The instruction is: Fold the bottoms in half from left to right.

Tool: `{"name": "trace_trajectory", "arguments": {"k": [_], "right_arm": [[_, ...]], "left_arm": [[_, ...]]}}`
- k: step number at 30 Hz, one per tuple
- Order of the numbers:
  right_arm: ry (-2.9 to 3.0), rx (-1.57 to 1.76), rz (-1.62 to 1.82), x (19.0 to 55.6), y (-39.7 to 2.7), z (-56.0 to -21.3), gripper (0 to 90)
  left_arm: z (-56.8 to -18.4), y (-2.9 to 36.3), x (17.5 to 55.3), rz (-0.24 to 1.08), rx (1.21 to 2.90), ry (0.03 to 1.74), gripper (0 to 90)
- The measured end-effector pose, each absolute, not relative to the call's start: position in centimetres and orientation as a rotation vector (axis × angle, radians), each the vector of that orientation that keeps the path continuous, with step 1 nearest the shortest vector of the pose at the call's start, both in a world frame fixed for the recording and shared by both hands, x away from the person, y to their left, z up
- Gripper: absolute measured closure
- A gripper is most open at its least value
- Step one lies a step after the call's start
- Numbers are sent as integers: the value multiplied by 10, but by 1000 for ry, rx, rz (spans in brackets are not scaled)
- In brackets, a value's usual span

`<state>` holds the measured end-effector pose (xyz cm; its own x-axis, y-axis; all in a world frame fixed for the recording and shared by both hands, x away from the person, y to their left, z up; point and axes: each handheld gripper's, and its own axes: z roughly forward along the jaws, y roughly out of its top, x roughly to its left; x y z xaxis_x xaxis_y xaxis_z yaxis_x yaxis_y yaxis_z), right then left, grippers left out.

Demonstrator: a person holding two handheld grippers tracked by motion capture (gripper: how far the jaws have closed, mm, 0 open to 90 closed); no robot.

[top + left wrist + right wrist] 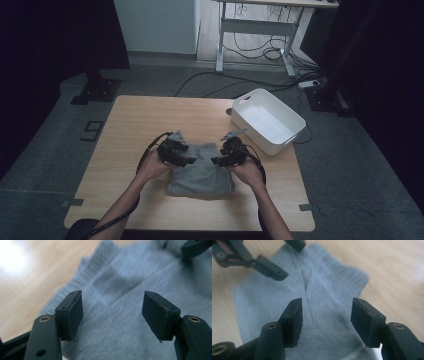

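Observation:
A folded grey knitted garment [200, 175] lies on the wooden table [135, 125], near its front middle. My left gripper [189, 161] hovers over the garment's left part, jaws apart with nothing between them; in the left gripper view [112, 312] the grey knit [117, 285] with its ribbed hem lies below the pads. My right gripper [216, 161] hovers over the garment's right part, also open and empty; the right gripper view [325, 315] shows the ribbed edge [342, 272] beneath. The two grippers face each other, a short gap between their tips.
An empty white bin [267, 120] stands at the table's back right corner. A desk frame [255, 30] and cables [240, 80] are on the floor beyond the table. Bare wood lies left of the garment and behind it.

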<state>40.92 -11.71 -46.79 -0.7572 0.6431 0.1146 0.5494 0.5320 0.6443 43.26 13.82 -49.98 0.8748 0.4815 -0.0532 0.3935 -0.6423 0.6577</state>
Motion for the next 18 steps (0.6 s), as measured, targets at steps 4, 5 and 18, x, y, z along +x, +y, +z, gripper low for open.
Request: {"name": "trace_trajectory", "arguments": {"k": [4, 5, 18], "right_arm": [[2643, 973, 977, 394, -124, -480, 514], [2648, 972, 992, 391, -127, -481, 544], [2701, 873, 950, 384, -126, -470, 846]], "left_arm": [[-505, 141, 426, 214, 2371, 633, 389], [-505, 141, 425, 227, 2392, 633, 429], [-487, 150, 417, 290, 2403, 599, 852]]}}
